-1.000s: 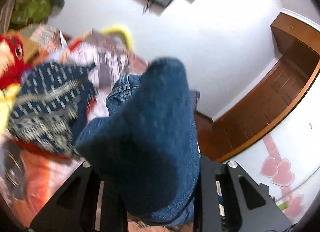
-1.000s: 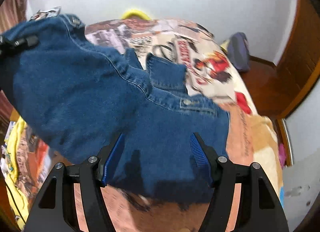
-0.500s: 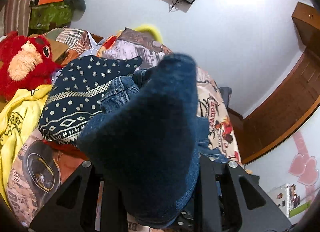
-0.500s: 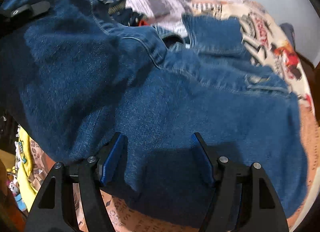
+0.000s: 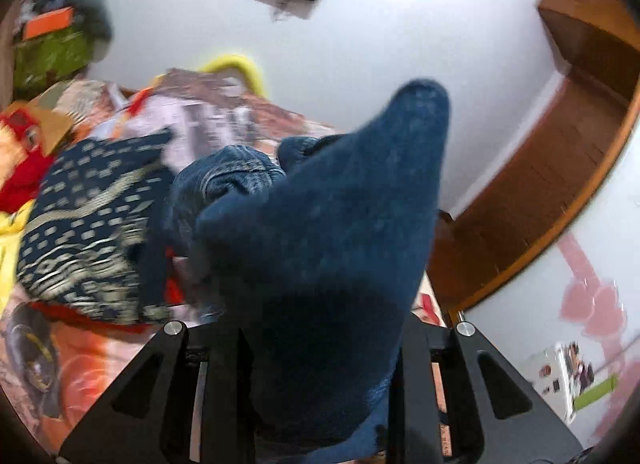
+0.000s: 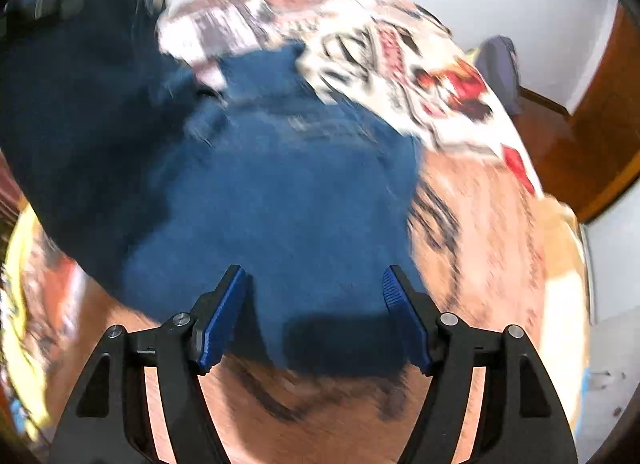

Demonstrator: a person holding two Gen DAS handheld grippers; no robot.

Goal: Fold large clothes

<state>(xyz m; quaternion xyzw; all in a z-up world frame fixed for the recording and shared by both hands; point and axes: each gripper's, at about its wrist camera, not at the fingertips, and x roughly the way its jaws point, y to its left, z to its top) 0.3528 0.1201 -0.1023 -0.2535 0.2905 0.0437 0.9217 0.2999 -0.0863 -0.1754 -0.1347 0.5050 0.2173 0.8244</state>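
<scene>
We find the left gripper clamped on the denim garment, which drapes across the bedspread. The right gripper stands apart, empty. We advise lowering evenly, keeping edges aligned.

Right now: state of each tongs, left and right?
Left tongs: shut on the denim garment.
Right tongs: open, holding nothing; pads stand apart above the denim on the bed.
</scene>
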